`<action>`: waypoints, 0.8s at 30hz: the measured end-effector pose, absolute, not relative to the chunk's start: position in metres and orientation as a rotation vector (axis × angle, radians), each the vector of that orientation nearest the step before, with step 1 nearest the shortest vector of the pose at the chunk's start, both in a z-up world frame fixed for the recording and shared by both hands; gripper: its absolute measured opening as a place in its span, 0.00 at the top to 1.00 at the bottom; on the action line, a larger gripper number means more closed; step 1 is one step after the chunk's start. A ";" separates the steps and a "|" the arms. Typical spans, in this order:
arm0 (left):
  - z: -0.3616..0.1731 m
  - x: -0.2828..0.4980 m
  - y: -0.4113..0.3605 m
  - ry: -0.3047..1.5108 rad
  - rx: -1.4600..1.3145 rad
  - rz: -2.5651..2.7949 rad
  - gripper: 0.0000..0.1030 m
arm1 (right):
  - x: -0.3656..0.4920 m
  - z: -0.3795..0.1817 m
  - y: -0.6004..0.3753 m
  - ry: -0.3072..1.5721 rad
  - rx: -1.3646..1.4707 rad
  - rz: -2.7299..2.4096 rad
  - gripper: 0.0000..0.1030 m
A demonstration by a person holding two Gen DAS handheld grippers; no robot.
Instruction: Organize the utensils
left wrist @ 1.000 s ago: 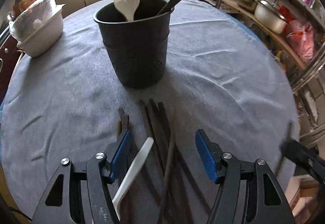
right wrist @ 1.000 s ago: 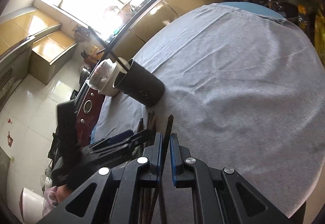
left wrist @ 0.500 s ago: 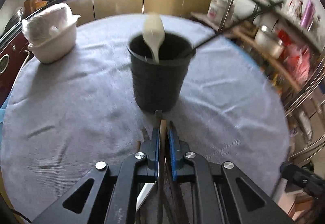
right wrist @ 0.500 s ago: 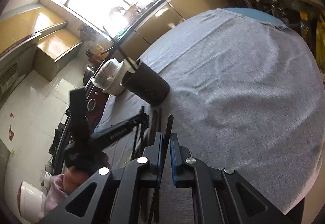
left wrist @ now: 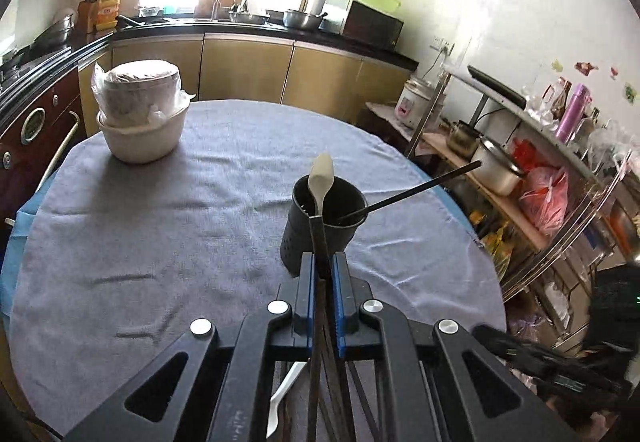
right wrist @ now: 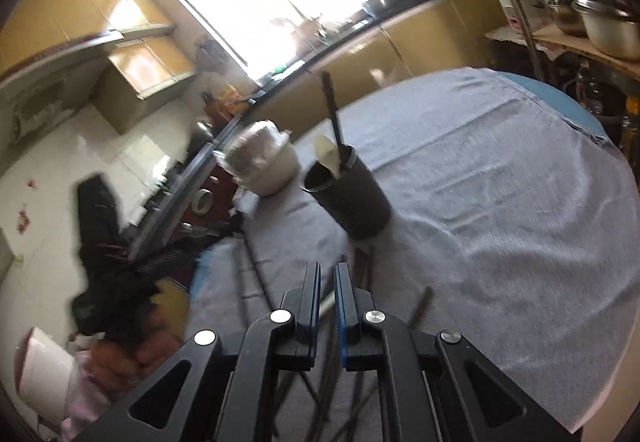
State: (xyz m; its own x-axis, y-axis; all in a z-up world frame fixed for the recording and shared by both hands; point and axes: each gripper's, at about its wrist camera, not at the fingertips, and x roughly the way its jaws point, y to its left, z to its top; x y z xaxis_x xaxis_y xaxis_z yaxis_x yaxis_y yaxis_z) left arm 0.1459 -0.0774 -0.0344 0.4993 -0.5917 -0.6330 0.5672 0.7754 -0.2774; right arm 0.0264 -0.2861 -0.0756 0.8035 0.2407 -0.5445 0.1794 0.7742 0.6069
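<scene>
Two utensils already stand in the black holder (left wrist: 324,226) on the grey tablecloth (left wrist: 160,201) — a pale spoon (left wrist: 320,181) and a dark chopstick (left wrist: 416,191) leaning out over the rim toward the shelves. That much of the sorting looks done.

The left tongs (left wrist: 322,274) are closed on another dark chopstick (left wrist: 318,242), which sticks forward between the blue pads with its tip just short of the holder; it is lifted clear of the cloth and, by my reading, is on its way in. The right tongs (right wrist: 327,282) are closed too, with only a narrow slit between the pads. In the right wrist view that slit shows cloth and no clear stick, so I cannot tell whether they carry anything.

Plenty is left. Beneath the left tongs lie several more dark chopsticks (left wrist: 360,402) and a white spoon (left wrist: 286,394), loose on the cloth near the table edge; the right wrist view shows the same scatter, with one stick (right wrist: 422,306) lying apart. A wrapped white bowl (left wrist: 140,133) sits well away at the far side and seems no part of the job.

So the work is early — roughly two pieces in, one in hand, the bulk to go.
</scene>
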 end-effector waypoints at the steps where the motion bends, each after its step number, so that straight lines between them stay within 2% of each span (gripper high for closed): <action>1: -0.034 0.144 -0.076 0.771 -0.034 -0.702 0.92 | 0.029 -0.082 -0.290 0.679 0.720 0.024 0.92; 4: -0.031 0.138 -0.070 0.750 -0.033 -0.711 0.92 | 0.038 -0.108 -0.302 0.792 0.795 -0.020 0.89; 6: -0.030 0.136 -0.068 0.742 -0.031 -0.723 0.92 | 0.048 -0.120 -0.304 0.876 0.769 -0.067 0.80; 7: -0.029 0.135 -0.067 0.739 -0.029 -0.731 0.92 | 0.053 -0.125 -0.305 0.916 0.761 -0.076 0.71; 8: -0.028 0.134 -0.066 0.737 -0.027 -0.735 0.92 | 0.058 -0.130 -0.305 0.949 0.759 -0.082 0.68; 15: -0.014 0.119 -0.057 0.677 -0.004 -0.828 0.92 | 0.087 -0.160 -0.288 1.153 0.657 -0.213 0.67; 18: -0.009 0.111 -0.057 0.653 0.023 -0.870 0.92 | 0.096 -0.157 -0.272 1.165 0.487 -0.267 0.73; 20: -0.005 0.105 -0.056 0.636 0.032 -0.889 0.92 | 0.101 -0.157 -0.263 1.168 0.384 -0.292 0.89; 24: 0.003 0.096 -0.049 0.598 0.025 -0.915 0.92 | 0.099 -0.157 -0.256 1.125 0.323 -0.264 0.93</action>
State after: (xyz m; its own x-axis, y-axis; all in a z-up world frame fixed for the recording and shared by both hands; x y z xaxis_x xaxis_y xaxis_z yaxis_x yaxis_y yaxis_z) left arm 0.0958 -0.0488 0.0031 0.4596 -0.7368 -0.4958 0.7502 0.6209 -0.2274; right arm 0.0994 -0.2563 -0.1567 0.4086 -0.0439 -0.9116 0.3661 0.9229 0.1197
